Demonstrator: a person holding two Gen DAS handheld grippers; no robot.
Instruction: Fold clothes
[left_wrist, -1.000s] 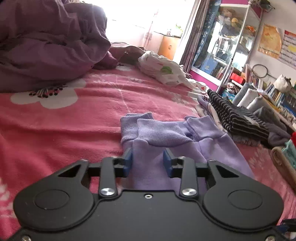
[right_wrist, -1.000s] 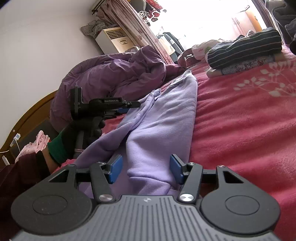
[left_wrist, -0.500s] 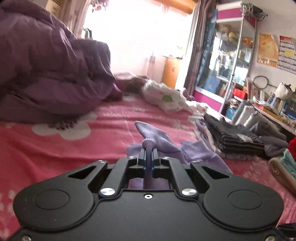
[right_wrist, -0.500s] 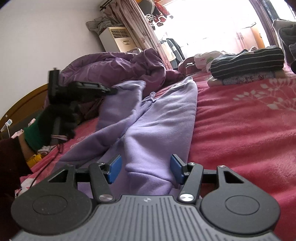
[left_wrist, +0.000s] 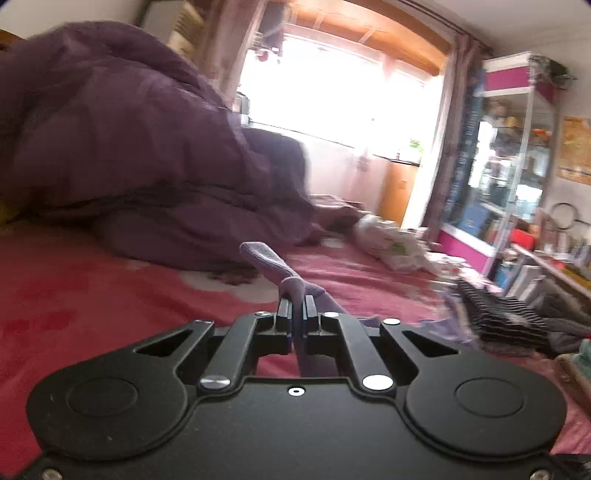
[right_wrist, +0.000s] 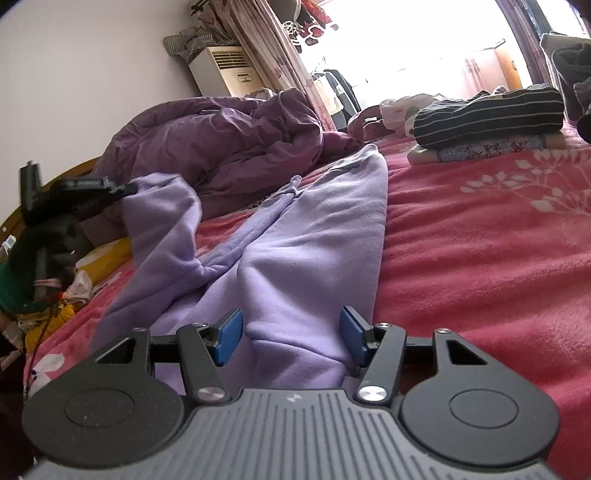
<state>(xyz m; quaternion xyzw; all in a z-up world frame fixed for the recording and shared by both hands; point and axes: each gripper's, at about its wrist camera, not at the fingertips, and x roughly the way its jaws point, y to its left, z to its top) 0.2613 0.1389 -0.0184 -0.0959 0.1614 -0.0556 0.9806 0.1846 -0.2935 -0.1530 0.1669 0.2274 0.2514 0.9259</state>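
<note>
Lilac sweatpants (right_wrist: 314, 236) lie lengthwise on the pink bedspread (right_wrist: 480, 258). My left gripper (left_wrist: 297, 306) is shut on a ribbed cuff of the sweatpants (left_wrist: 273, 266), which pokes up past the fingertips. Seen from the right wrist, the left gripper (right_wrist: 127, 190) holds that leg end lifted at the far left, so the cloth drapes down from it. My right gripper (right_wrist: 291, 334) stands open low over the near end of the pants, a fabric ridge lying between its blue pads (right_wrist: 231, 332) without being pinched.
A rumpled purple duvet (left_wrist: 129, 155) fills the head of the bed. A folded striped pile (right_wrist: 491, 110) and a white plastic bag (left_wrist: 395, 251) sit at the far side. Shelves and a glass cabinet (left_wrist: 509, 166) line the right wall. Yellow clutter (right_wrist: 99, 258) lies beside the bed.
My left gripper has shut on the pants cuff and raised it up and back, lifting that leg off the bed. The right gripper has stayed open in place.
</note>
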